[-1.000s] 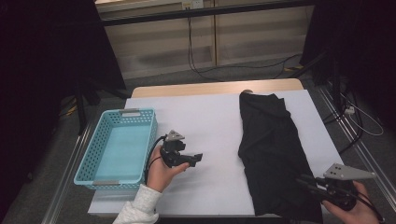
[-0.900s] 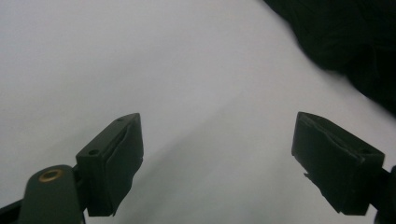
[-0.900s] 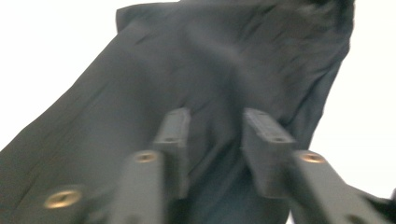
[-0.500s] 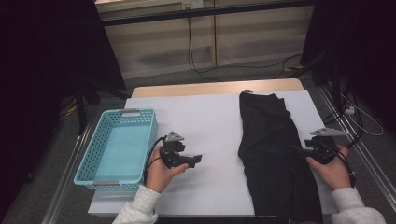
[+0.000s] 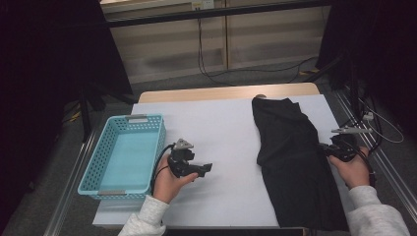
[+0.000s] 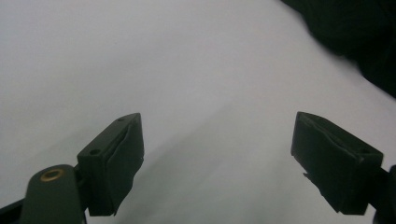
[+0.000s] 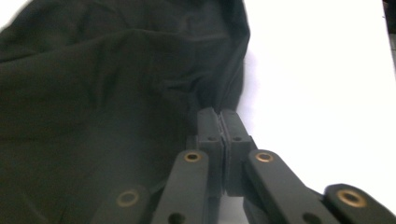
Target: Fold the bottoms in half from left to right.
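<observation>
**A:** Item one, the garment?

**B:** Black garment (image 5: 290, 162), one piece, laid lengthwise on the white table cover (image 5: 221, 128). It runs from the far edge at about 1 o'clock on the table down to the near edge at about 5 o'clock. Wrinkled, narrower at the far end. Exact type cannot be told.

**A:** Item two, right gripper?

**B:** Right gripper (image 5: 326, 149), in the person's right hand (image 5: 353, 169), at the garment's right edge, roughly 4 o'clock on the table. Its jaws have just been closing. In the right gripper view the two black fingers (image 7: 208, 128) stand pressed together, with the garment's edge (image 7: 93, 93) gathered right at their tips. Folds in the cloth run toward the pads, so it is entered as clamped on the hem. A grey three-cornered plate tops the gripper.

**A:** Item three, left gripper?

**B:** Left gripper (image 5: 206, 168), in the left hand (image 5: 167, 179), near 7 o'clock on the table, pointing toward 3 o'clock. Fingers (image 6: 116, 158) wide apart, nothing between them. The left gripper view looks across bare white cover, with a corner of the garment (image 6: 350, 32) at 1 o'clock in that view. Well apart from the garment.

**A:** Item four, container?

**B:** Light blue plastic basket (image 5: 96, 162), perforated walls, at 9 o'clock, just beside the left hand. It overhangs the cover's left edge.

**A:** Sleeves?

**B:** Light grey, both forearms, entering from 6 o'clock.
</observation>
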Demonstrator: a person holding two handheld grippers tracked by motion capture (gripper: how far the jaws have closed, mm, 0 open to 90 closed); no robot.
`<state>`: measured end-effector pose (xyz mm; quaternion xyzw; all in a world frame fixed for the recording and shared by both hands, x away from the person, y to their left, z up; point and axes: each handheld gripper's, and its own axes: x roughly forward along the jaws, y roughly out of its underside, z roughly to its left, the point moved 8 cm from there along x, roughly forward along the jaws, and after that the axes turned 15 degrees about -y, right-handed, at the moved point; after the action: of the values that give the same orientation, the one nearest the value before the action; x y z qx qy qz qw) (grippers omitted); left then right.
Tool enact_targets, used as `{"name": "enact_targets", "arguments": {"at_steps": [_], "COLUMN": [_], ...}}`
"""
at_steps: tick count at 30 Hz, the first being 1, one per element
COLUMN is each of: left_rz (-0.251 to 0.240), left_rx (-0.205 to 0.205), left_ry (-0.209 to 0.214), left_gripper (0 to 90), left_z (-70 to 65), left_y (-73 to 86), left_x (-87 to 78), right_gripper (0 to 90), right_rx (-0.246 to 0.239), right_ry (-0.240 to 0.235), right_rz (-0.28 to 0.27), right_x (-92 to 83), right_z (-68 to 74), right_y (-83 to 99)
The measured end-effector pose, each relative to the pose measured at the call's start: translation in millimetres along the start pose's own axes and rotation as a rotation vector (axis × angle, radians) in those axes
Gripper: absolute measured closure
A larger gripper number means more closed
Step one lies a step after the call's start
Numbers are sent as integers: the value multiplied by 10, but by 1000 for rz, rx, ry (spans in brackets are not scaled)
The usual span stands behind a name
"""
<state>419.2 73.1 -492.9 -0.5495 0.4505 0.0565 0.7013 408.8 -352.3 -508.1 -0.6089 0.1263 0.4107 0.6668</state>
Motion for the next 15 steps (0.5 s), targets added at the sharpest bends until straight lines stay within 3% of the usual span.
{"name": "enact_targets", "arguments": {"at_steps": [2,3,5,9,15], "left_rz": [-2,-2,-4,-1,5], "left_rx": [0,2,1,3,-8], "left_ry": [3,2,1,-1,1], "left_gripper": [170,170,169,165,155], "left_z": [-2,1,4,21,30], "left_y": [-5,-6,-6,10,55], "left_x": [-10,-17,-25,-43,-49], "right_gripper": [657,657,552,494,398], "right_rx": [-18,-34,-70,-105,-114], "right_ry": [43,40,43,-3,-71], "right_rz": [-6,-5,-18,-41,-56], "right_x": [-1,5,34,167,486], "right_z": [7,48,152,425,762], "right_y": [-43,-67,-135,-308,-567]}}
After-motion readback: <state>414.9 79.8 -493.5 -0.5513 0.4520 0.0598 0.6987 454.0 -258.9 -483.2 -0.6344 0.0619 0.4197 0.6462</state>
